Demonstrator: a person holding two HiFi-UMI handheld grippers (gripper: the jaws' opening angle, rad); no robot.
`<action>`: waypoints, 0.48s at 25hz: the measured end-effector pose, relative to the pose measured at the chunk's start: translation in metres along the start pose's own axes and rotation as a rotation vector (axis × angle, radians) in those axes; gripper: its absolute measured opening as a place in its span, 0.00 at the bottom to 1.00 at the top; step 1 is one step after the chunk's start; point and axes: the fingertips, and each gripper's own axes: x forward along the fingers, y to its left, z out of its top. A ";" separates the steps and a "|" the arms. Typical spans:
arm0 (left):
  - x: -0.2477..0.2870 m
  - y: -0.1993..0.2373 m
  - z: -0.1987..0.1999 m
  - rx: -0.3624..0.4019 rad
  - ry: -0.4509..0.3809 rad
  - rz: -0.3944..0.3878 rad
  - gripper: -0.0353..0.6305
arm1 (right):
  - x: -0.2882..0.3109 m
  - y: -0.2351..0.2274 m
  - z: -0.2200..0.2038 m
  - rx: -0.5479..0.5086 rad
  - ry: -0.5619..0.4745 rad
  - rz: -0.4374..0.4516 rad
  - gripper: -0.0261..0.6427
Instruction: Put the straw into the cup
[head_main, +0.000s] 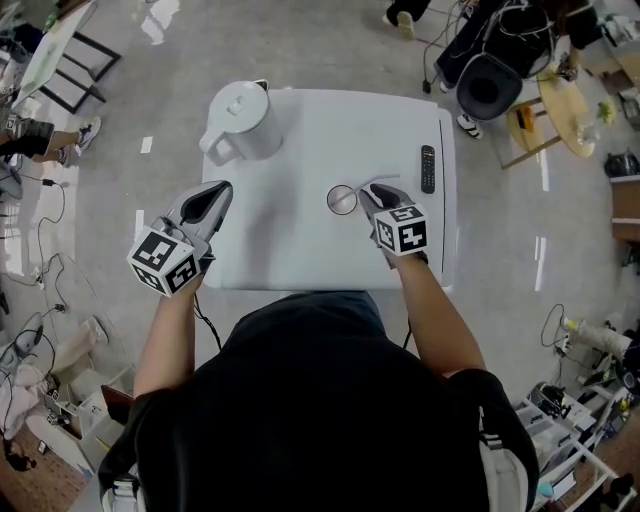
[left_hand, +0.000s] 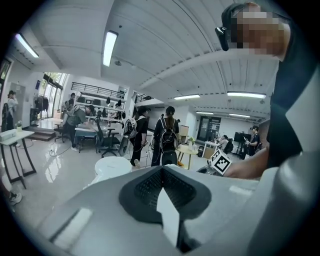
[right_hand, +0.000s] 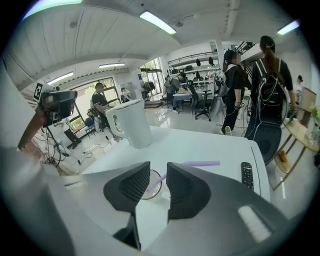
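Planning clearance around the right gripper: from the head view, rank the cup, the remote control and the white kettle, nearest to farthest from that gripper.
1. Cup: just left of the right gripper, near the middle of the table.
2. Remote control: ahead and to the right, by the table's right edge.
3. White kettle: at the far-left corner, plainly farthest.

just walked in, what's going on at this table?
A person works two grippers at a white table. The right gripper has its tongs open beside the clear cup, holding nothing. The purple straw slants from the cup toward the remote; one end seems to sit inside. The left gripper is shut, empty.
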 end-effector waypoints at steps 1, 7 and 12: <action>-0.001 -0.002 0.001 0.003 -0.002 -0.003 0.05 | -0.003 -0.001 -0.001 0.003 -0.002 -0.006 0.22; -0.009 -0.012 0.010 0.020 -0.020 -0.017 0.05 | -0.023 -0.001 -0.001 0.006 -0.019 -0.034 0.22; -0.018 -0.022 0.021 0.042 -0.038 -0.032 0.05 | -0.044 0.003 0.001 0.008 -0.044 -0.057 0.22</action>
